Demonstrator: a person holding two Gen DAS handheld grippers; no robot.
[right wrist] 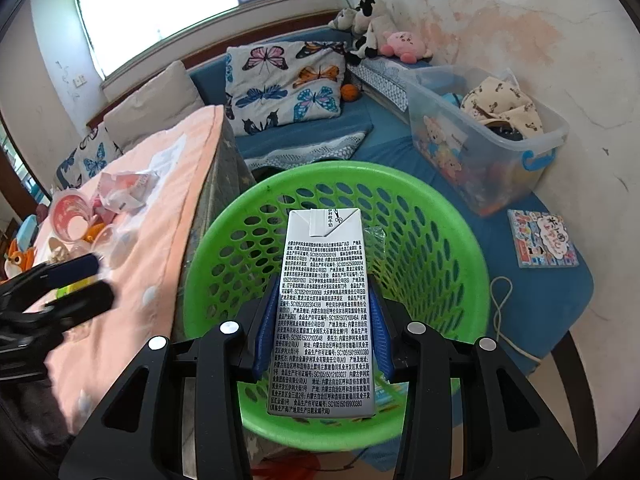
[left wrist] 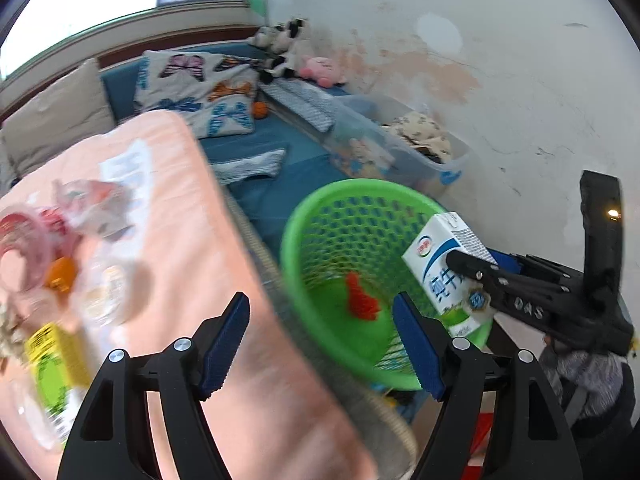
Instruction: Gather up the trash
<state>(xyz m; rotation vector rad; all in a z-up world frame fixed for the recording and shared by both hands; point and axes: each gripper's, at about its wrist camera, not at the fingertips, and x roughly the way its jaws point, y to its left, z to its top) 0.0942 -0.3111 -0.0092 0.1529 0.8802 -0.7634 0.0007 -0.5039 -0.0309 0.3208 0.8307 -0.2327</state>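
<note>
From the left wrist camera, your left gripper (left wrist: 320, 344) stands with its jaws wide apart and nothing between the blue pads (left wrist: 226, 344). It hangs over the edge of the peach-coloured cloth (left wrist: 192, 216), beside the green basket (left wrist: 304, 256). A small red scrap (left wrist: 360, 296) lies on the basket's floor. On the cloth to the left, blurred, sit a yellow-green carton (left wrist: 52, 364), crumpled wrappers (left wrist: 96, 208) and a clear plastic cup (left wrist: 24, 248). At the right, your right gripper (left wrist: 472, 268) pinches a white and blue milk carton (left wrist: 444, 268) over the basket's far rim.

From the right wrist camera, your right gripper (right wrist: 322, 328) is clamped on the milk carton (right wrist: 324, 320), pads pressing both long sides, printed face up, directly above the green basket's (right wrist: 440, 216) opening. Your left gripper (right wrist: 80, 284) shows blurred at the left over the cloth (right wrist: 176, 184).
</note>
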